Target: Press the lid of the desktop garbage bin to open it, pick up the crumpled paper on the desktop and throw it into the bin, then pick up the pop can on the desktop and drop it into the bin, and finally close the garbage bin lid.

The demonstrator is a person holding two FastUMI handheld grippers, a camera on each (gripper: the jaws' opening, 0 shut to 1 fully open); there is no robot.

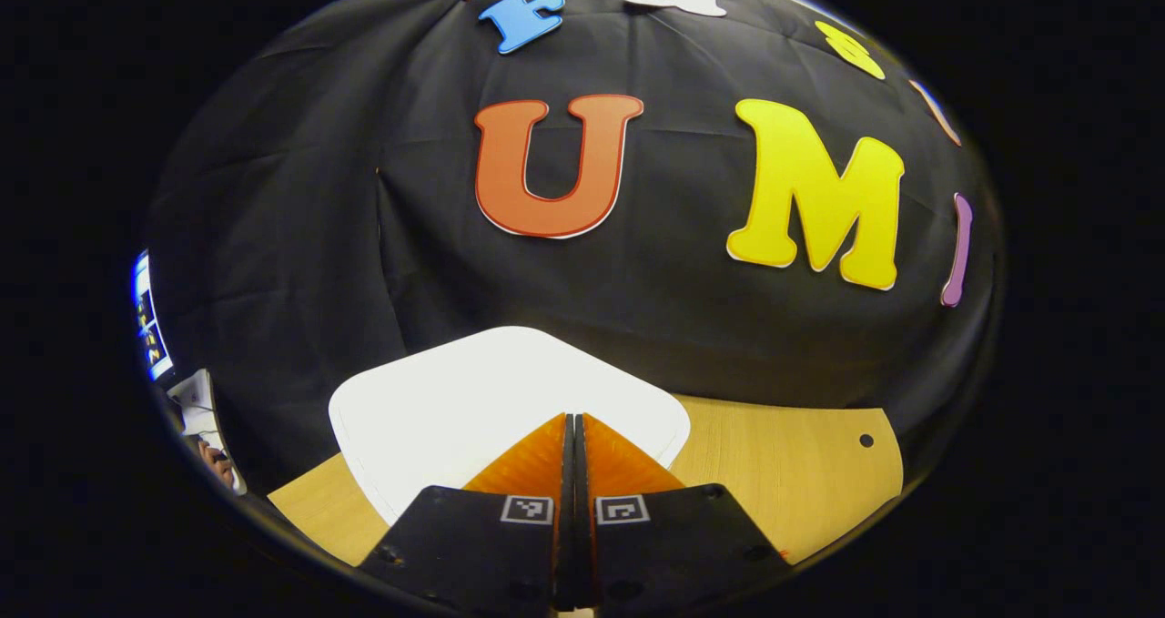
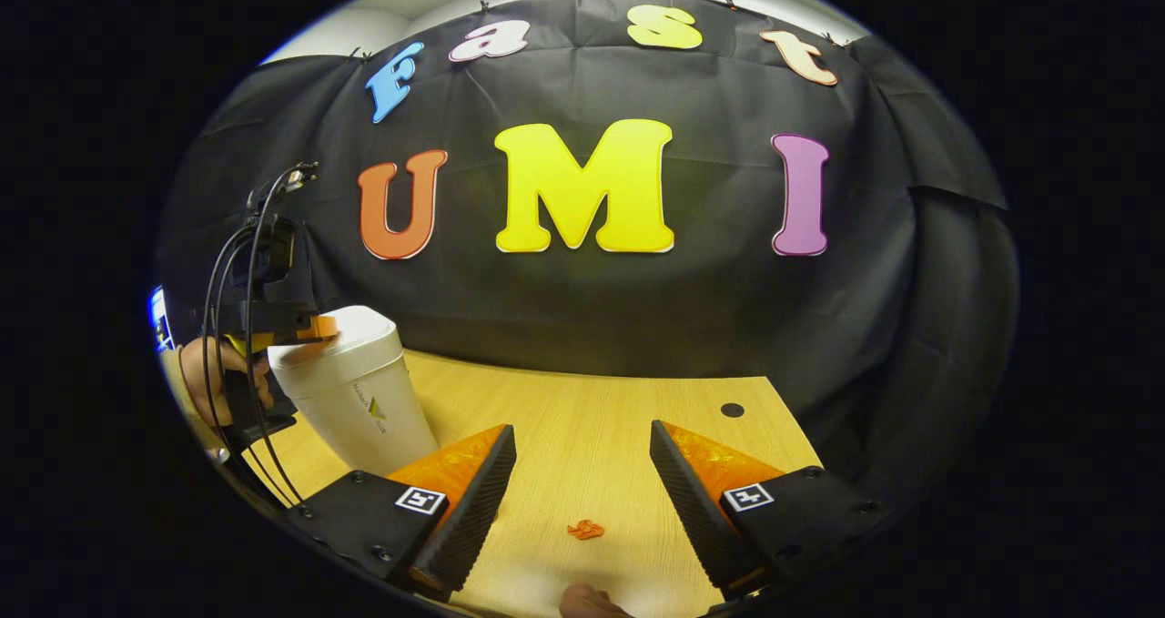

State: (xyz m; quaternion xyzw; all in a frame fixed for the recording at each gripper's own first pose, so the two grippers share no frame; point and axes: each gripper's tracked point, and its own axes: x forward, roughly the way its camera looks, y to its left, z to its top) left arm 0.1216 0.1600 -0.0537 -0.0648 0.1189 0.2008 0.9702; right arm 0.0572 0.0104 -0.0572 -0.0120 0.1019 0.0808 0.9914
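The left gripper (image 1: 574, 418) is held with its fingers pressed together, nothing between them, tips over the white lid (image 1: 437, 400) of the garbage bin (image 2: 350, 390). Closed fingers make a single blunt pusher, which suits a press-to-open lid better than a spread pair. In the right gripper view the same gripper (image 2: 314, 329) is seen at the bin's top, tips laid on or just above the lid; actual contact cannot be confirmed. A hand (image 2: 214, 372) is seen behind it, on the side of the bin away from the table's centre.

The lid is judged closed: it sits flush on the bin, no gap seen. So the step in hand is taken to be the opening press, or the final closing one; which of the two cannot be settled from these views.

The right gripper (image 2: 582, 454) is held well apart from the bin, low over the wooden table (image 2: 592, 418), fingers spread wide and empty. It is probably parked there ready for a pickup while the bin is worked by the other one.

A small orange scrap (image 2: 585, 530) lies on the table between the right gripper's fingers, well clear of the bin; what it is cannot be told. The crumpled paper and pop can cannot be located; they may already be inside the bin.

A dark round hole (image 2: 732, 410) is seen in the table, far from the bin.
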